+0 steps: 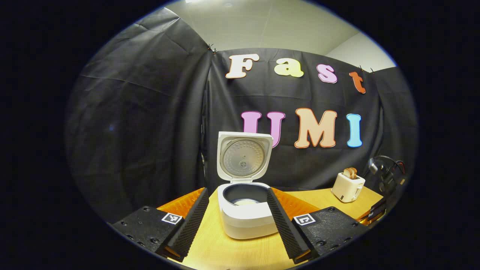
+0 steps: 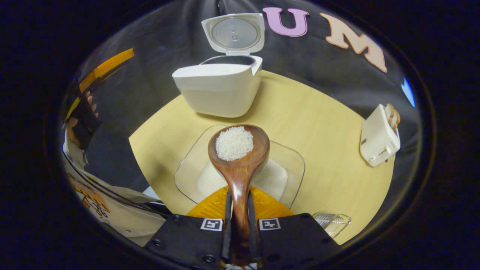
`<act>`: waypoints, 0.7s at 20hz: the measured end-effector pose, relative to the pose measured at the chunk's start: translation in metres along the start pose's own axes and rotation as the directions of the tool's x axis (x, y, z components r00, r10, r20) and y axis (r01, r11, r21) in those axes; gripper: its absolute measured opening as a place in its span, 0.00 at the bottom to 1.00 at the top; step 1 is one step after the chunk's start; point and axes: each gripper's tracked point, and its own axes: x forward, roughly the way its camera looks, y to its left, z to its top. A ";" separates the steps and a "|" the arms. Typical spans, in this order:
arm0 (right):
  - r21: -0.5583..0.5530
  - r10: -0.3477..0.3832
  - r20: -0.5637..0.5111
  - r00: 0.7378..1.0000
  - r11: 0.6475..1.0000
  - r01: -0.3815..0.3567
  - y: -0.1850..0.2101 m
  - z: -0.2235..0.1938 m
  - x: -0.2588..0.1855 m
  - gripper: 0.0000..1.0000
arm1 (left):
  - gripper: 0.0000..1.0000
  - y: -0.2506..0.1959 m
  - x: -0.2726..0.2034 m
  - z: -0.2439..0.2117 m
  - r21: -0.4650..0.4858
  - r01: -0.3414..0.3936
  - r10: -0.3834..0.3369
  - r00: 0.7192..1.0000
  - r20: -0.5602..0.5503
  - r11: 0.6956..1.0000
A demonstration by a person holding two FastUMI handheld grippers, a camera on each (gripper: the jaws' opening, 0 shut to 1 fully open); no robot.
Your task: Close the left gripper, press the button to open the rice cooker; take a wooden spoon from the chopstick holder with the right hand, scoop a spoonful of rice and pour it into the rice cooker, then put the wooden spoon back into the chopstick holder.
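I'm over a pale wood-grain table (image 2: 318, 123), smooth and matte, rounded along its near edge in the right gripper view, with black creased cloth hung as the wall behind it and a plain light ceiling above in the left gripper view. The rice cooker (image 1: 245, 213) sits toward the back edge of the table, a white rounded plastic body with its lid (image 1: 244, 157) standing upright, the dimpled metal inner plate facing me and a dark inner pot with something pale at the bottom. My left gripper (image 1: 238, 213) hangs in front of it with jaws spread wide, ribbed pads either side of the cooker, gripping nothing. My right gripper (image 2: 240, 225) has its jaws pressed tight on the handle of the wooden spoon (image 2: 239, 157), glossy dark brown, its oval bowl heaped with white rice (image 2: 234, 142). The spoon sits above a clear square dish (image 2: 288, 165) of rice near the front edge. A white toaster (image 2: 378, 137) with bread slices stands by the right edge, and a clear ribbed container (image 2: 333, 222) peeks in at the front right corner.
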 end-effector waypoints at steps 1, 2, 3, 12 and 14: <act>0.001 -0.007 0.011 1.000 1.000 0.007 -0.001 0.009 -0.006 0.20 | 0.92 -0.001 0.001 0.002 -0.001 0.005 -0.005 1.000 0.004 1.000; 0.003 -0.011 0.022 1.000 1.000 0.011 -0.002 0.018 -0.010 0.20 | 0.92 0.000 -0.001 0.004 -0.001 0.008 -0.008 1.000 0.009 1.000; 0.003 -0.016 0.035 0.999 1.000 0.016 -0.003 0.026 -0.014 0.20 | 0.92 0.001 0.000 0.005 -0.002 0.011 -0.011 1.000 0.015 1.000; -0.003 -0.038 0.120 0.992 0.999 0.039 -0.004 0.102 -0.033 0.19 | 0.92 0.022 -0.005 0.011 -0.016 -0.007 0.008 0.999 0.033 1.000; -0.010 -0.041 0.139 0.989 0.999 0.043 -0.003 0.122 -0.030 0.19 | 0.92 0.028 -0.007 0.011 -0.023 -0.014 0.015 0.999 0.032 1.000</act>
